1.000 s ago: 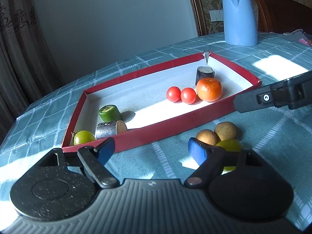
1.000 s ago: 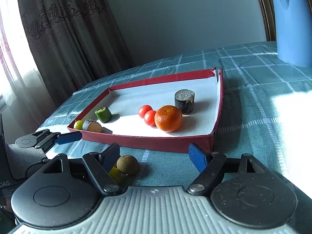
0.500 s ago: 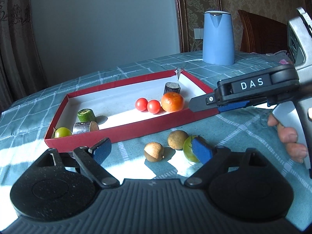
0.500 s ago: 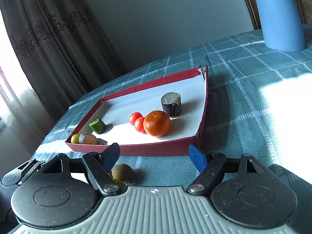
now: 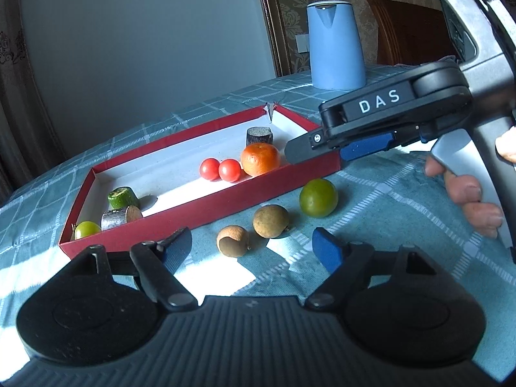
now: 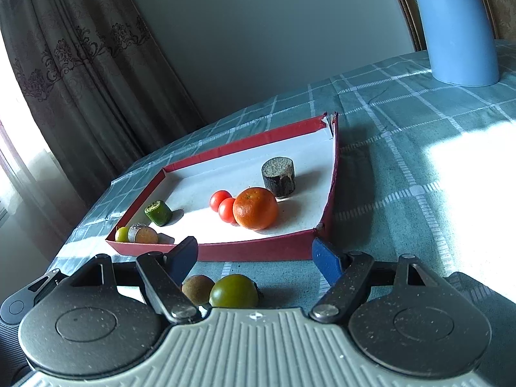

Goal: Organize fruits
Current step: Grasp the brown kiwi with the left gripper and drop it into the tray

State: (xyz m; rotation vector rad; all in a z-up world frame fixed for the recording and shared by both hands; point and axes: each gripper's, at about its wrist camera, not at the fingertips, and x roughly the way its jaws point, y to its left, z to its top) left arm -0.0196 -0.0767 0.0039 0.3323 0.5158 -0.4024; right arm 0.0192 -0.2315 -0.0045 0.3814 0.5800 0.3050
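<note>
A shallow tray [image 5: 206, 208] sits on a table [image 5: 387, 213]. Inside it, two tomatoes [image 5: 220, 169] lie left of an orange [image 5: 260, 158] (touching it). Three loose fruits [image 5: 274, 216] rest on the table before the tray; a kettle [image 5: 335, 45] stands behind.

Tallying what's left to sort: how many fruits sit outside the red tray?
3, all on the cloth before the tray: green fruit, brown fruit, second brown fruit. None appear hidden.

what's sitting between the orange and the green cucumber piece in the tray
Two cherry tomatoes, touching each other beside the orange; bare tray floor onward to the cucumber piece. Right wrist view.
</note>
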